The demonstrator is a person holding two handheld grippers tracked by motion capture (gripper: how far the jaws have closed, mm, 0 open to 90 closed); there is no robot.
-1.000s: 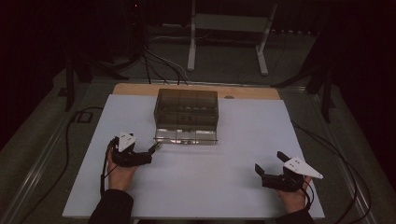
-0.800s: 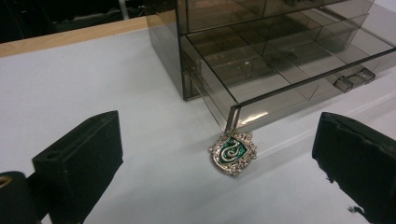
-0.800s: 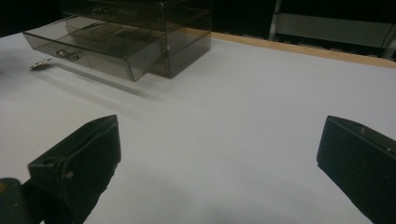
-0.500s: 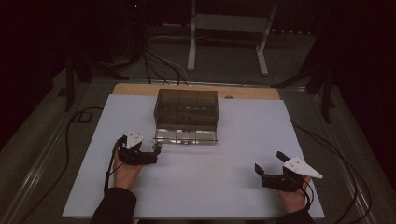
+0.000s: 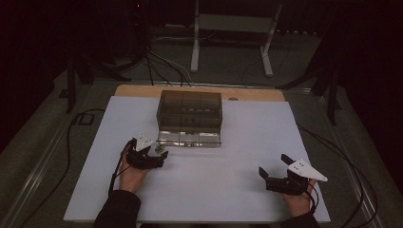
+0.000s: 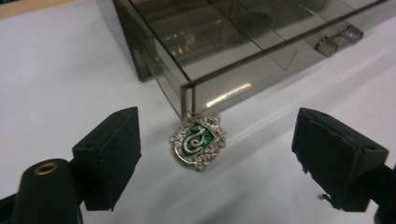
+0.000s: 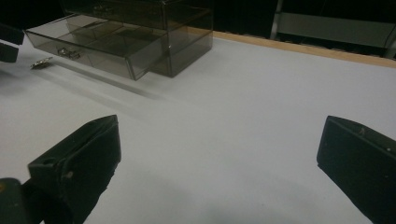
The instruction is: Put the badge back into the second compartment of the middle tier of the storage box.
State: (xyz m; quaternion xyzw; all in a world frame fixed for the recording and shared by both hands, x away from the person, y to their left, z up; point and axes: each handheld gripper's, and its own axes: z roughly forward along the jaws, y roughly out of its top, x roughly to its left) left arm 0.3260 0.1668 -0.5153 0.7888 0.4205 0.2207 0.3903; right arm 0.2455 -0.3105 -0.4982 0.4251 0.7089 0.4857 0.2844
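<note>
A smoky see-through drawer box stands at the table's middle back, its bottom drawer pulled out toward me. A silver crest badge with a green snake shield lies flat on the white table, touching the drawer's front left corner. My left gripper is open, one jaw on each side of the badge, neither touching it. In the high view the left gripper sits just left of the drawer front. My right gripper rests open at the near right with nothing between its jaws.
The white table top has a wooden strip along its far edge. Cables and a stand lie on the floor behind. In the right gripper view the open drawer and the badge lie far to the left.
My left gripper has moved right, toward the drawer's front left corner, and now straddles the badge. The right gripper has stayed where it was.
</note>
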